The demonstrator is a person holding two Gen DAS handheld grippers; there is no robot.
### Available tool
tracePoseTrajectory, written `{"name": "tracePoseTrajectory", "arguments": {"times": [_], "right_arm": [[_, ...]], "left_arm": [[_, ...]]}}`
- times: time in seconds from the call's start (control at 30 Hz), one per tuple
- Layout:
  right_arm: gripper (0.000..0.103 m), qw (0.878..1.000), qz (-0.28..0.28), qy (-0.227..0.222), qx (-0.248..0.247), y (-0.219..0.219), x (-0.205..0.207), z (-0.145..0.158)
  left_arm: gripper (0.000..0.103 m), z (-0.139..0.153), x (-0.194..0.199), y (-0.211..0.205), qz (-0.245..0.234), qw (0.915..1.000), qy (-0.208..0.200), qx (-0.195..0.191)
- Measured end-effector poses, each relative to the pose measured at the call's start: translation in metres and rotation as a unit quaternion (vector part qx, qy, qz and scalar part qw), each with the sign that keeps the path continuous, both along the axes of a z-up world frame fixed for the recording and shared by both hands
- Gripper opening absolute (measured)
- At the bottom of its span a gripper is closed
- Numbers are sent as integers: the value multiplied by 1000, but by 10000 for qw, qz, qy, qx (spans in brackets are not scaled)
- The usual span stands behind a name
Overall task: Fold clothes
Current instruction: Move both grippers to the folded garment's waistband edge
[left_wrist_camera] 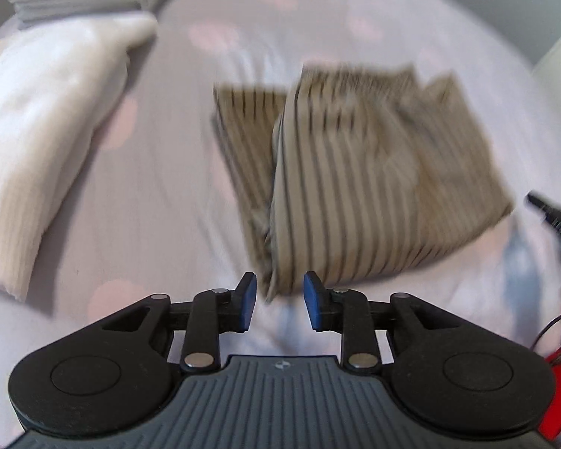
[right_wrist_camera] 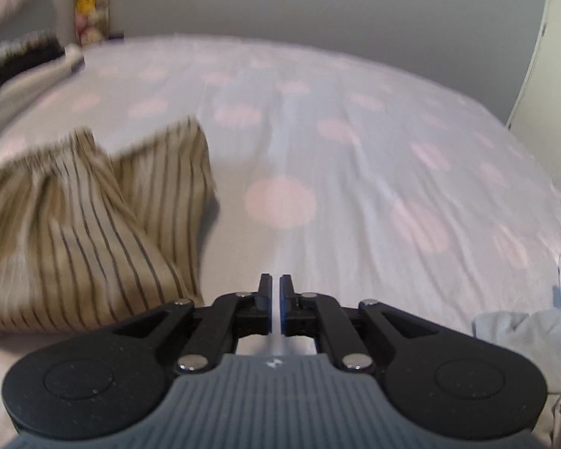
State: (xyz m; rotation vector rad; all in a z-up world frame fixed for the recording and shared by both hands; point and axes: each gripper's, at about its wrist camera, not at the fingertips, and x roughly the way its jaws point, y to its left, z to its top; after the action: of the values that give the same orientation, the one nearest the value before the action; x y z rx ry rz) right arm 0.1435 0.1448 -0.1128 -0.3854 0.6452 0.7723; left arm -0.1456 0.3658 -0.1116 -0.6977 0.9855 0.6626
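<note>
A tan garment with dark stripes (left_wrist_camera: 359,179) lies folded on the bed, blurred by motion. My left gripper (left_wrist_camera: 279,301) is open and empty, hovering just short of the garment's near edge. In the right wrist view the same striped garment (right_wrist_camera: 82,232) lies at the left. My right gripper (right_wrist_camera: 275,295) is shut with only a thin slit between its fingers and holds nothing; it hovers over bare sheet to the right of the garment.
The bed has a pale sheet with pink dots (right_wrist_camera: 355,157). A white ribbed folded cloth (left_wrist_camera: 45,142) lies at the left, a grey folded stack (left_wrist_camera: 78,0) behind it. Loose pale blue clothes (right_wrist_camera: 523,333) sit at the right edge. A grey wall (right_wrist_camera: 318,3) stands beyond the bed.
</note>
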Motion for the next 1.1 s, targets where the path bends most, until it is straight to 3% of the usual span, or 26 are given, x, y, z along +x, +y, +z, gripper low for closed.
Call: {"name": "tracePoseTrajectory", "arguments": {"times": [0.23,0.33,0.4,0.47,0.5,0.53,0.6,0.67,0.87,0.93,1.0,1.1], "right_arm": [[19,9940,0,373,1029,3,9,16],[21,9870,-1,682,1454,10,18,13],[28,9822,53,922,1635,11,21,11],[51,9782,91,1122,1747,17,23,4],[58,9766,88,1203,1781,21,25,1],[63,9756,87,1261,1797,25,27,-2],[72,9742,112,1358,1798,34,31,-9],[85,9725,129,1475,1800,41,35,-16],[90,9638,390,1801,1925,62,44,-32],[91,9611,486,1908,1937,69,46,-36],[91,9624,604,1911,1835,77,45,-40],[93,9685,826,1734,1582,90,40,-47]], "left_arm": [[33,24,12,7,136,9942,-619,874],[33,22,23,16,242,9912,-729,1074],[33,20,33,23,421,9888,-814,1179],[40,13,39,30,650,9858,-915,1250],[54,9,41,34,824,9835,-978,1279],[60,5,38,35,976,9811,-1022,1323],[65,-2,33,37,1277,9755,-1108,1411],[66,-10,32,40,1368,9762,-990,1362],[68,-37,37,50,1368,9826,-885,894],[70,-43,42,50,1351,9837,-687,963],[79,-49,45,51,1379,9833,-547,1054],[81,-61,48,57,1412,9855,-400,854]]}}
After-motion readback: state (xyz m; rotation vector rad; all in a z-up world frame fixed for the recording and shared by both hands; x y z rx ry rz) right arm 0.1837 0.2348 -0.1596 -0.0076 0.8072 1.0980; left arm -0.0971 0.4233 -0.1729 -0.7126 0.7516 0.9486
